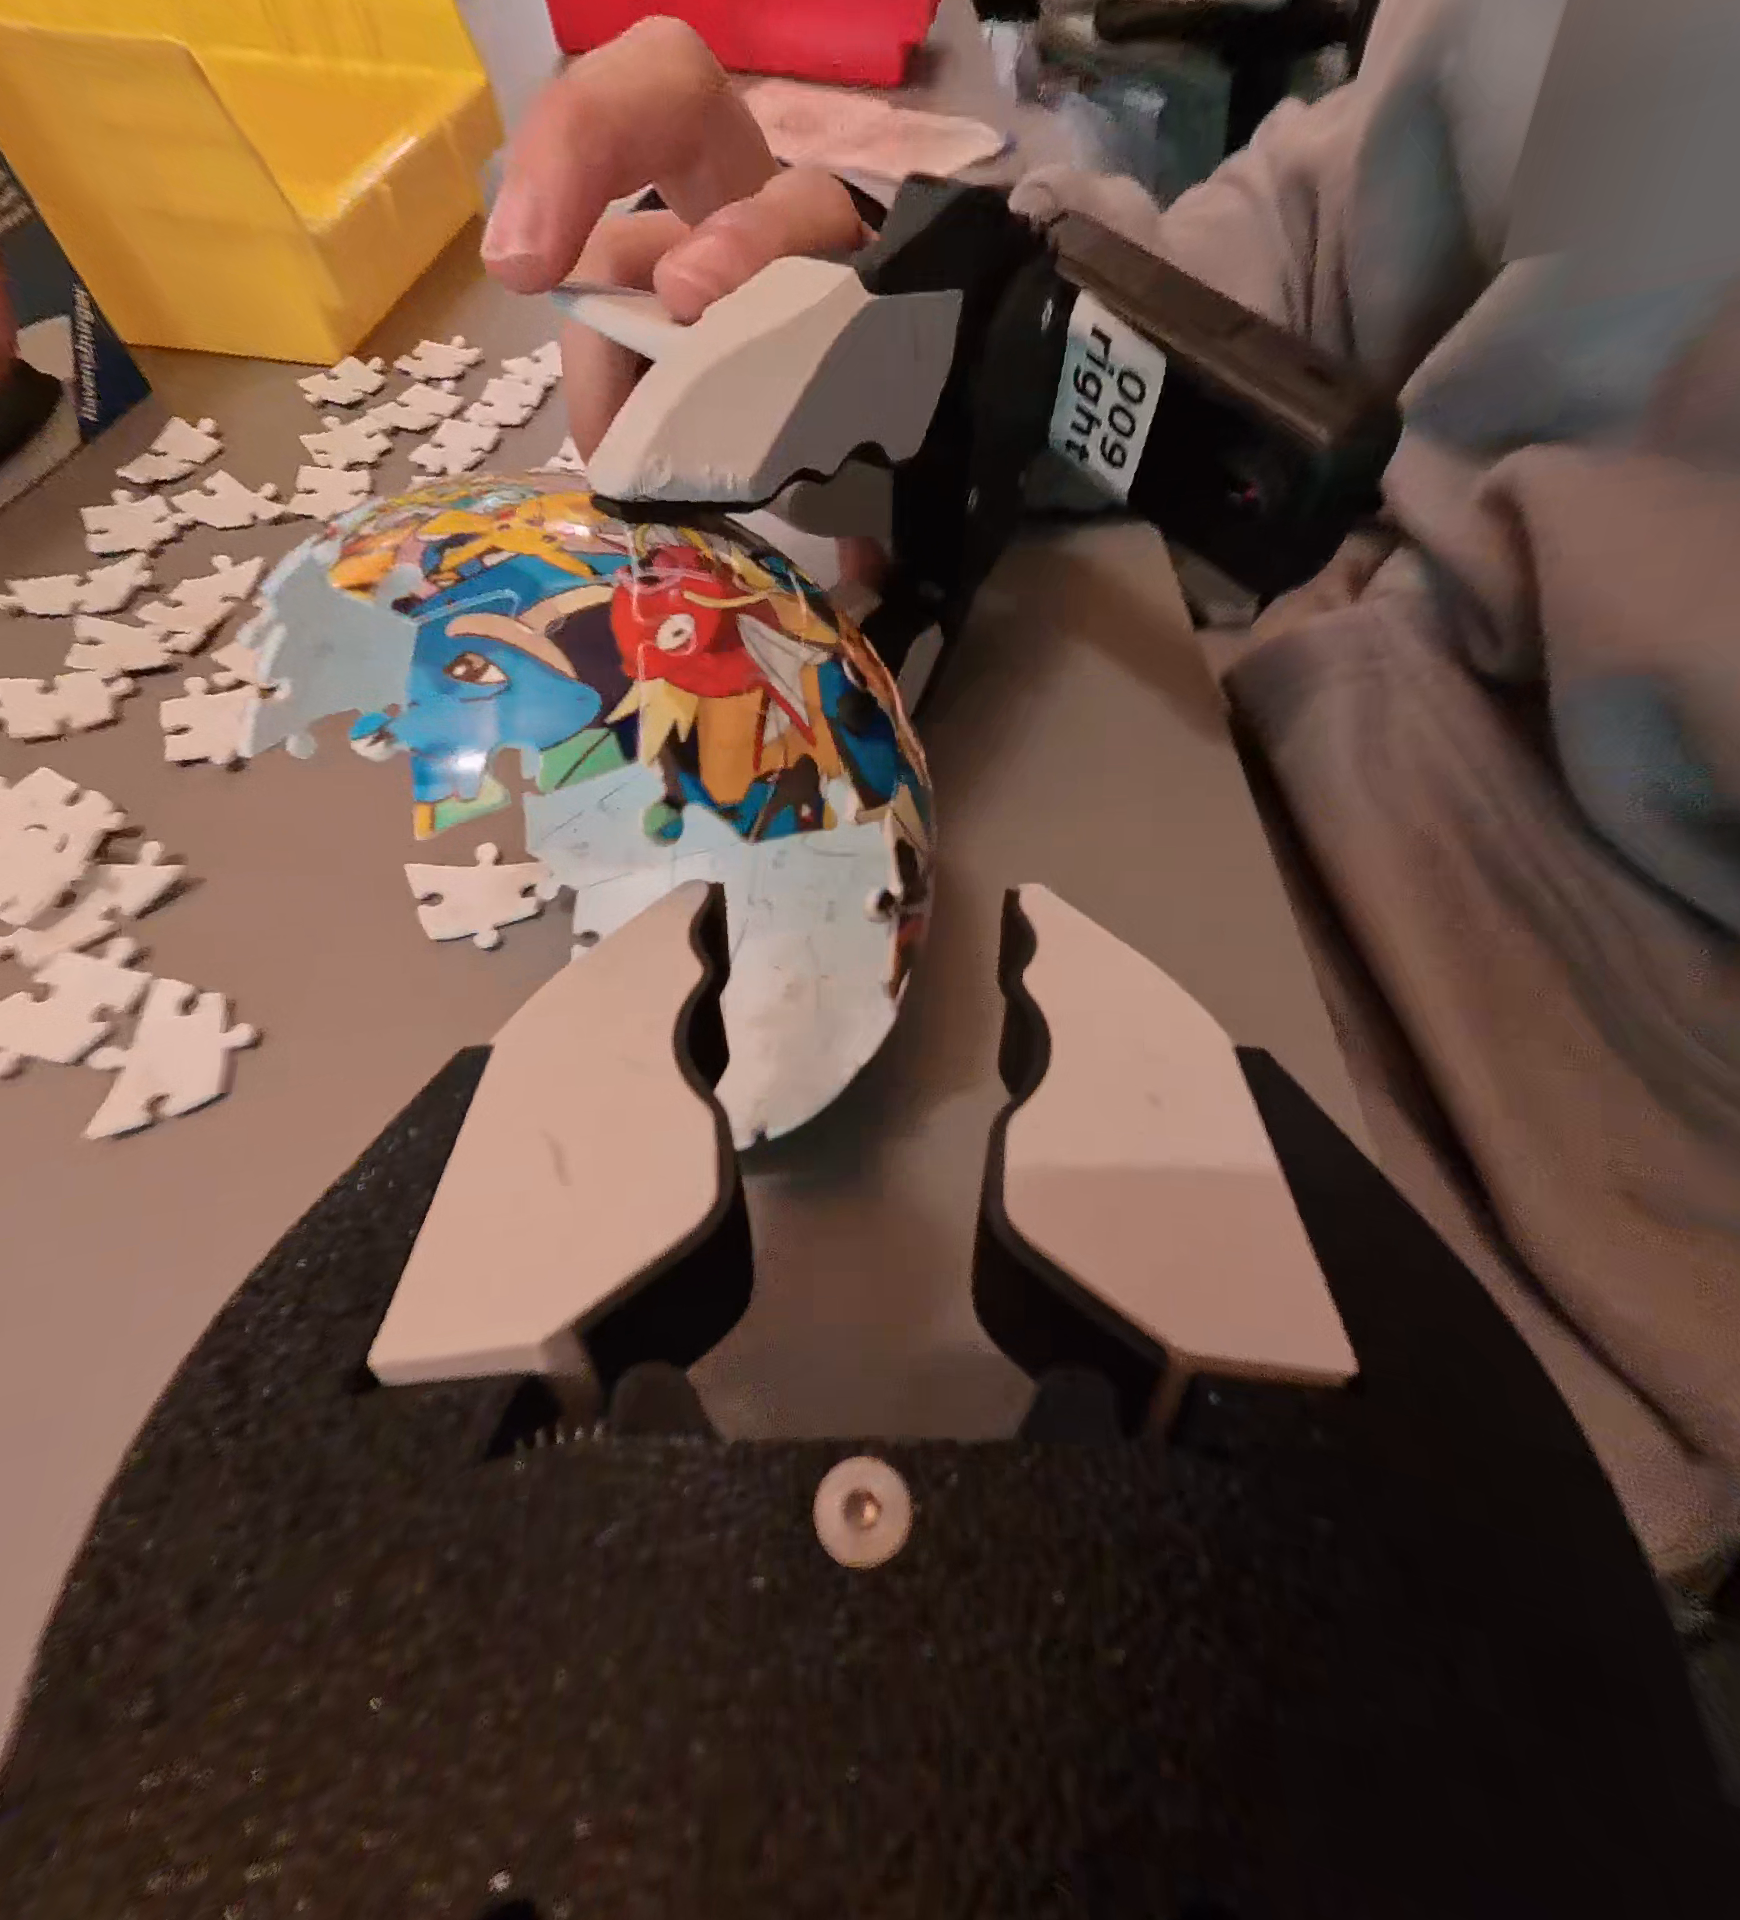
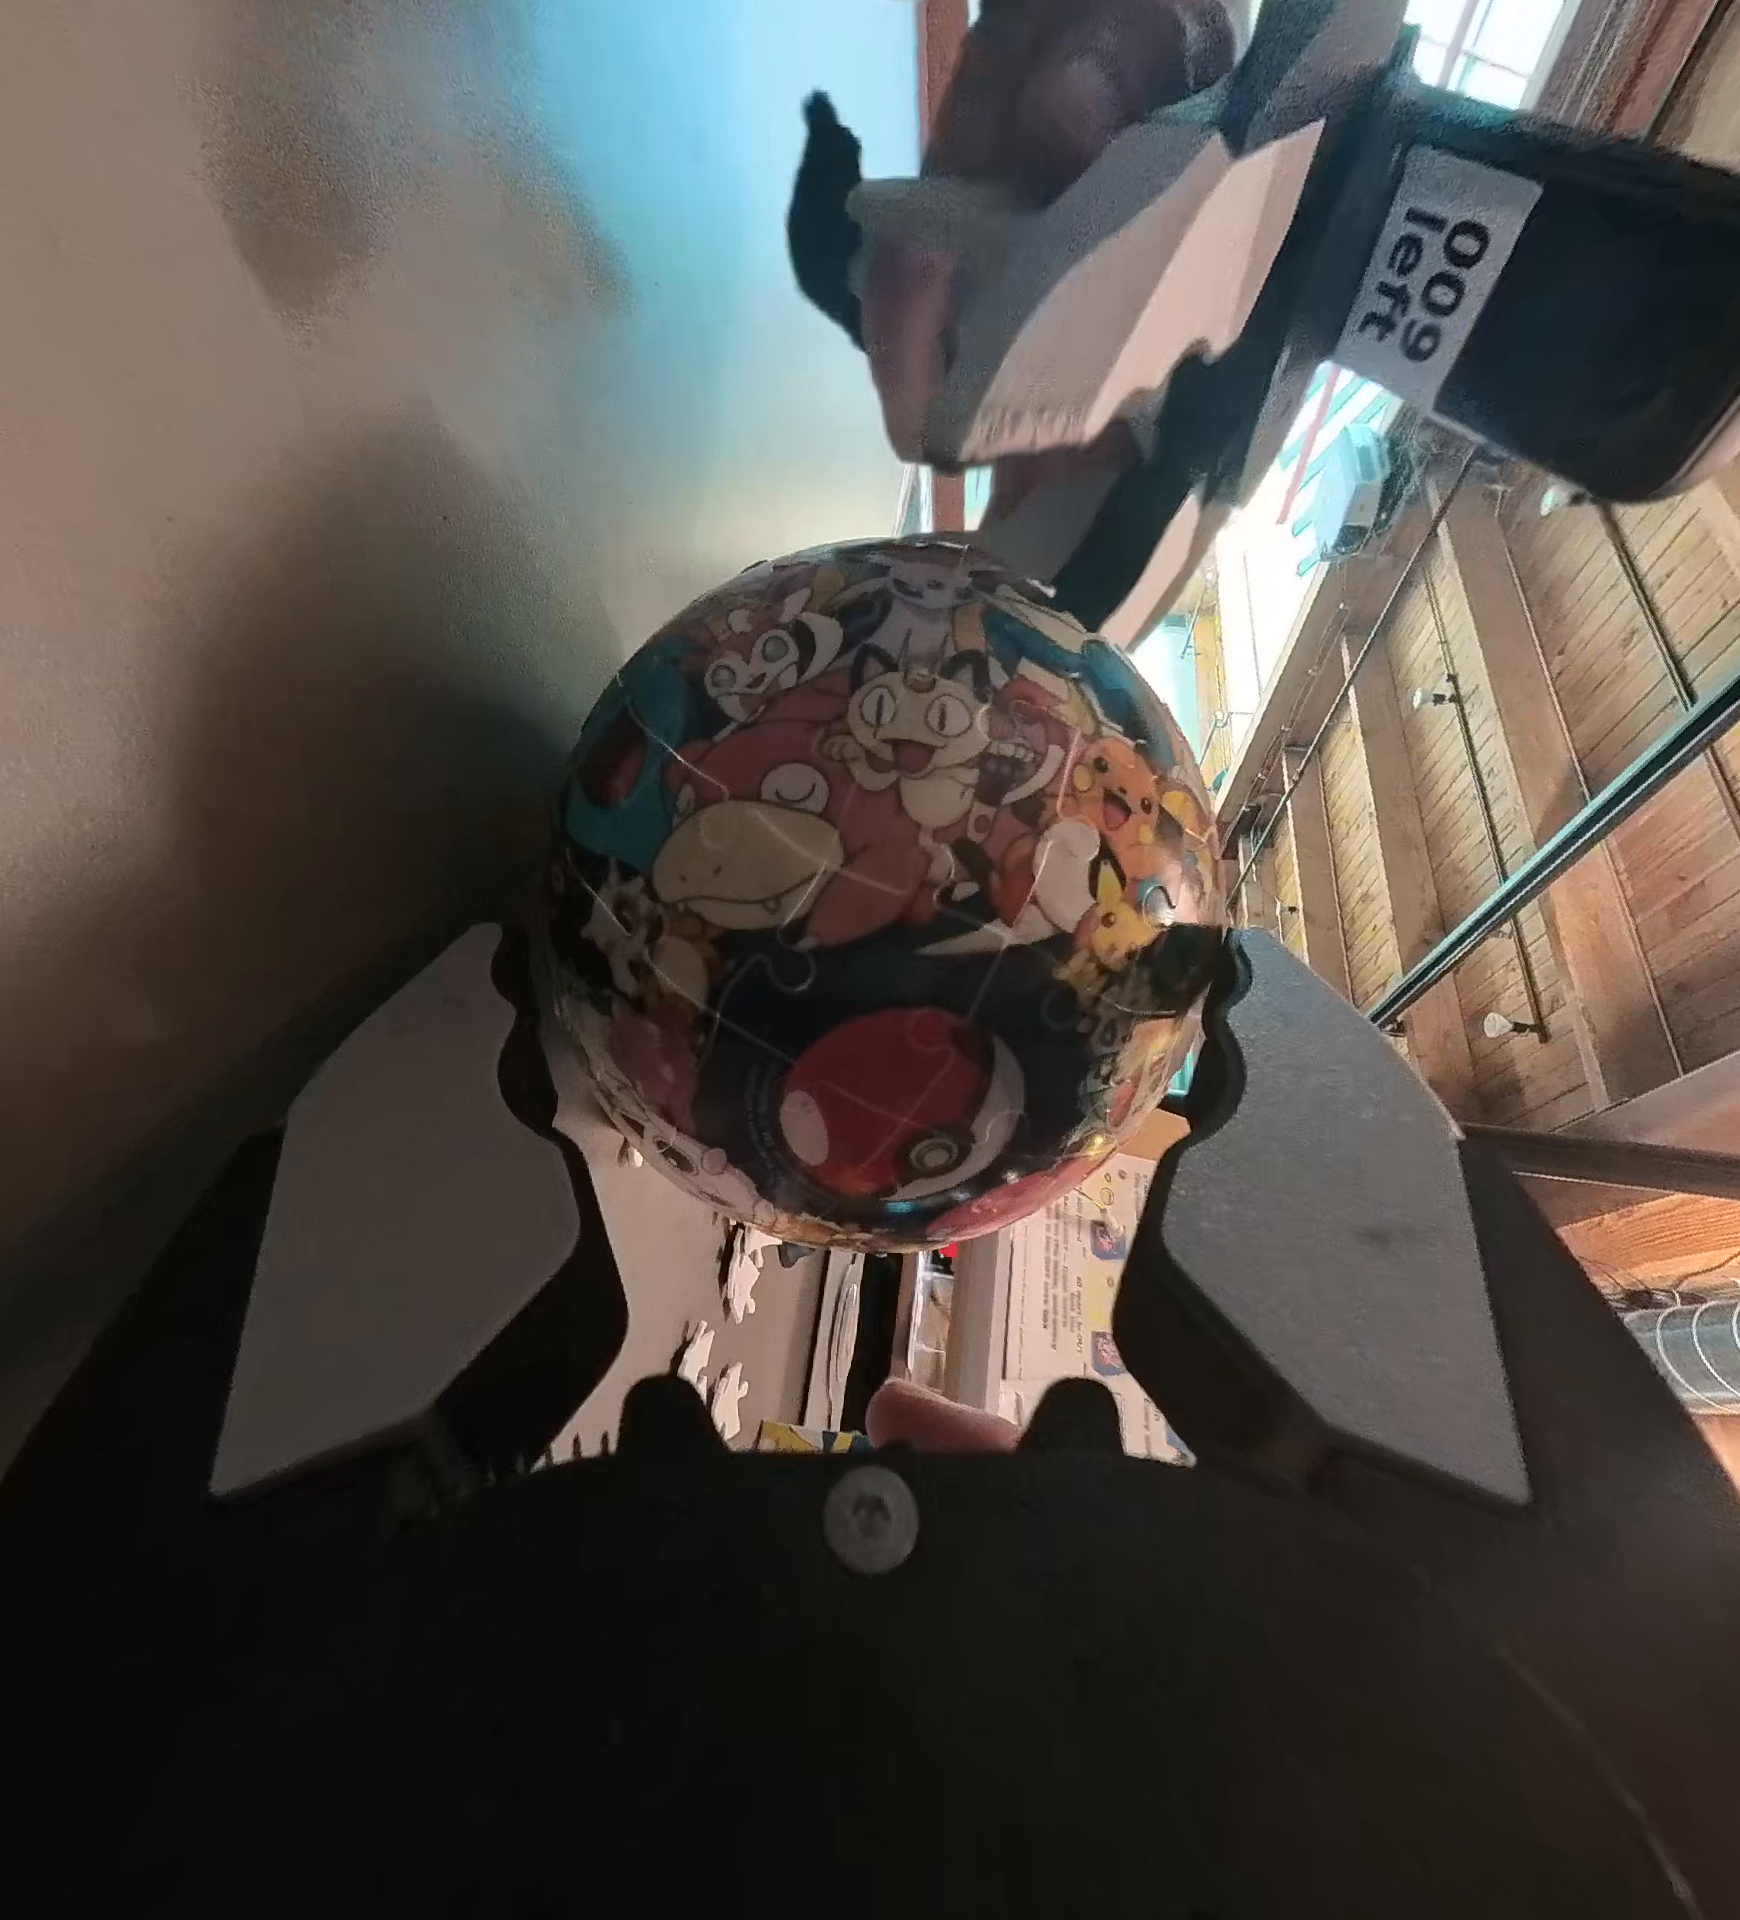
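Pieces [image 1: 107, 914] are lying scattered white-side-up at the desk's [image 1: 222, 1247] left, while the left gripper [image 1: 861, 914] is hovering open beside the partly assembled puzzle ball [image 1: 679, 727] and the right gripper [image 2: 871, 945], tilted upward, is clamping it.

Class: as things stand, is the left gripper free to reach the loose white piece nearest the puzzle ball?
Probably yes: the left gripper is open, and the piece lies uncovered on the table, beside the ball.

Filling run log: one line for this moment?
right gripper: shut on puzzle ball | left gripper: open, near ball's open edge | loose pieces on table
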Action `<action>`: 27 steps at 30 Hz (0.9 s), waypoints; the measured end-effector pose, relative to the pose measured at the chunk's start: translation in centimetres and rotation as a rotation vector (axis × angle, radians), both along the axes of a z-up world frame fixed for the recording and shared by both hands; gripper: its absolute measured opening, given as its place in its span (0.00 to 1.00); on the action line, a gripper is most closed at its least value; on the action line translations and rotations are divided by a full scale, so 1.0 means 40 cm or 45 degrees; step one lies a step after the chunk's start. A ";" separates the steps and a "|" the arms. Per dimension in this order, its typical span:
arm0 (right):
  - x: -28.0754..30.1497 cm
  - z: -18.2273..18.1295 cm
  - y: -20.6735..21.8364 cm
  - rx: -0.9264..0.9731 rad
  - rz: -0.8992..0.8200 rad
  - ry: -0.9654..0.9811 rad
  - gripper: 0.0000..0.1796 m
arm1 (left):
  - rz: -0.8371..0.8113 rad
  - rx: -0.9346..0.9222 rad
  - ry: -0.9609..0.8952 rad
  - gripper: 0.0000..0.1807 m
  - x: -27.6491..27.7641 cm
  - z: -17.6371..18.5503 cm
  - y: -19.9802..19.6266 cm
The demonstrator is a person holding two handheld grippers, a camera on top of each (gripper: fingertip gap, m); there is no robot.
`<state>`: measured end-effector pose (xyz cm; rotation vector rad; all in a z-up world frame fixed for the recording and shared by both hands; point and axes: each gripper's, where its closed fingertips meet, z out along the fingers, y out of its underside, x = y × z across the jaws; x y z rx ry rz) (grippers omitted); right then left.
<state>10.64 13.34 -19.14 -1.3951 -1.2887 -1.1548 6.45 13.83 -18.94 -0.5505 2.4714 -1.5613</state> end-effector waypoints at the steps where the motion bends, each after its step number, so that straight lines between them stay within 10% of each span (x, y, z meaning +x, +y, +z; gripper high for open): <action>1: 0.001 0.000 0.001 0.000 -0.003 -0.004 0.67 | -0.009 -0.040 0.036 0.26 0.000 -0.002 -0.010; 10: 0.005 -0.003 0.001 -0.002 -0.008 0.003 0.67 | -0.108 -0.182 0.118 0.06 -0.004 -0.004 -0.048; 27: 0.040 -0.014 -0.014 -0.018 -0.118 0.349 0.67 | -0.004 -0.215 0.042 0.02 0.014 0.001 -0.054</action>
